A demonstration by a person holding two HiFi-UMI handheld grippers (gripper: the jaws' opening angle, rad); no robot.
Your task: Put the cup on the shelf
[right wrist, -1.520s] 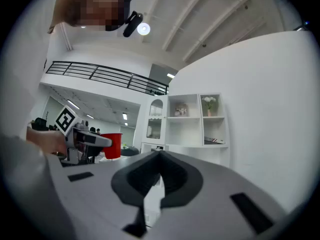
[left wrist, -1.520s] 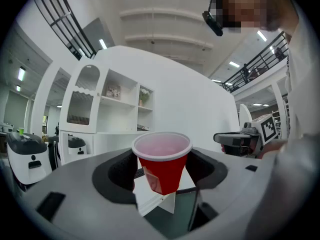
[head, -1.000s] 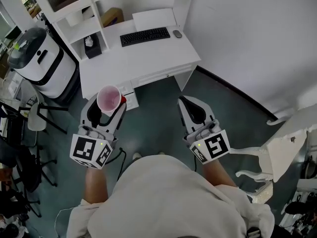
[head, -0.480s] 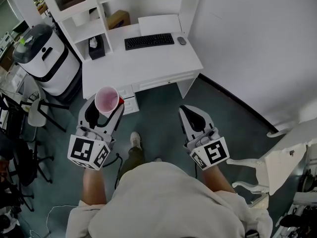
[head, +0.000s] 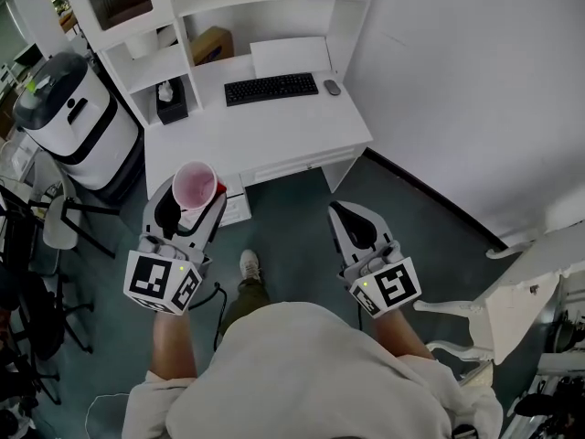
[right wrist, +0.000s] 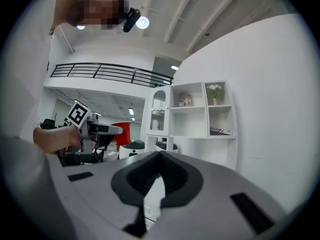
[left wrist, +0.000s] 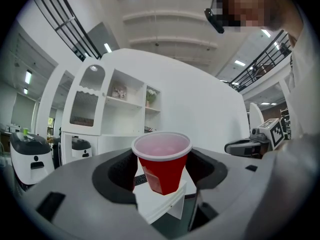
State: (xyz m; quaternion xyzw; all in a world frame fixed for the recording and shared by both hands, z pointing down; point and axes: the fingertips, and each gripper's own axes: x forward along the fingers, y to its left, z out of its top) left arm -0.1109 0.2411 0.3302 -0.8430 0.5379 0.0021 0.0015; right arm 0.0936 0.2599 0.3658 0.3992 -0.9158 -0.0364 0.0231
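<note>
Head view first: clamping a red cup upright in the left tool, open mouth up, pinkish inside, right at the front left corner of the white table as seen from above. Carrying nothing in the right tool, pinched to a point, out over the dark floor off the table's front right corner. Spotting a black keyboard and a mouse toward the table's back edge, a dark tissue box by its left edge, and the white shelf rising above the back edge.

Switching to the left gripper view: catching the cup dead centre, upright, squeezed on both sides by the dark pads, with the shelf behind it and the right tool off at the right.

Over to the right gripper view: clenched tight with nothing in between, facing the shelf, with a small plant up in a top compartment, and the left tool with the cup away at the left
</note>
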